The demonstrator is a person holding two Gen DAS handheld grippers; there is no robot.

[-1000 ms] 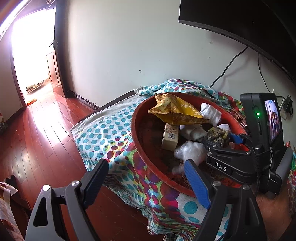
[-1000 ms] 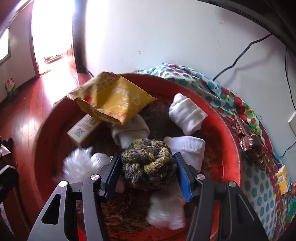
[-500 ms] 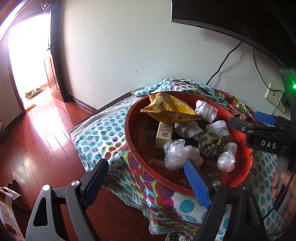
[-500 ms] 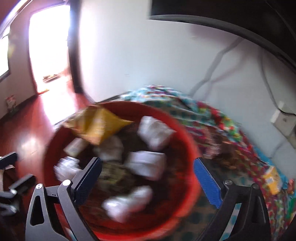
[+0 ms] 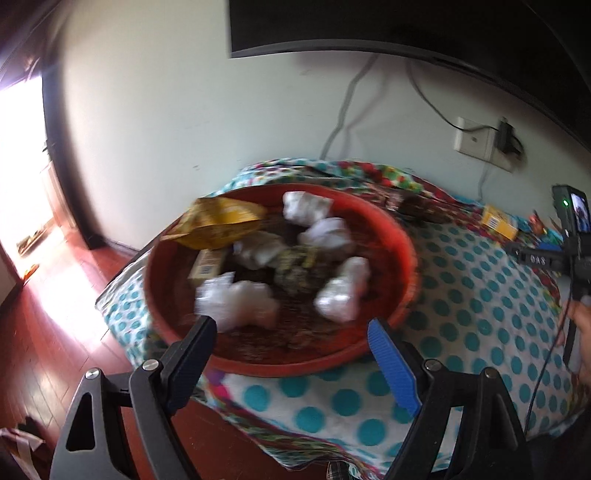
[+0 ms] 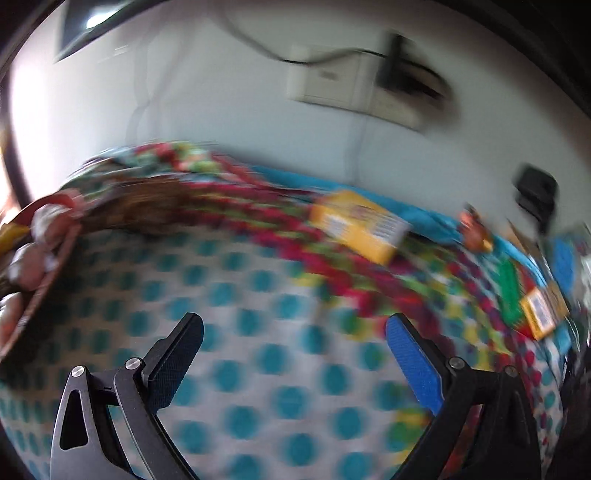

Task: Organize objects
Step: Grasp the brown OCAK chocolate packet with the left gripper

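Observation:
A red round basin (image 5: 397, 254) sits on the polka-dot cloth (image 5: 476, 295). It holds a yellow snack bag (image 5: 218, 223), a small yellow box (image 5: 207, 266), a yarn ball (image 5: 295, 267) and several white bundles (image 5: 242, 304). My left gripper (image 5: 291, 334) is open at the basin's near rim, with nothing between its fingers. My right gripper (image 6: 293, 332) is open and empty over the dotted cloth (image 6: 258, 332), right of the basin's edge (image 6: 40, 280). A yellow box (image 6: 360, 225) lies ahead of it, and another yellow box (image 6: 545, 312) at the far right.
The white wall behind carries a socket plate (image 5: 474, 142) with a plug and cables, below a dark screen (image 5: 406, 29). Wooden floor (image 5: 48, 332) lies left of the table. A hand (image 5: 583, 332) holds the right gripper's body at the right edge. The right wrist view is blurred.
My right gripper let go of the yarn ball, which now lies in the basin, and swung right over the cloth. My left gripper moved right, up to the basin's rim.

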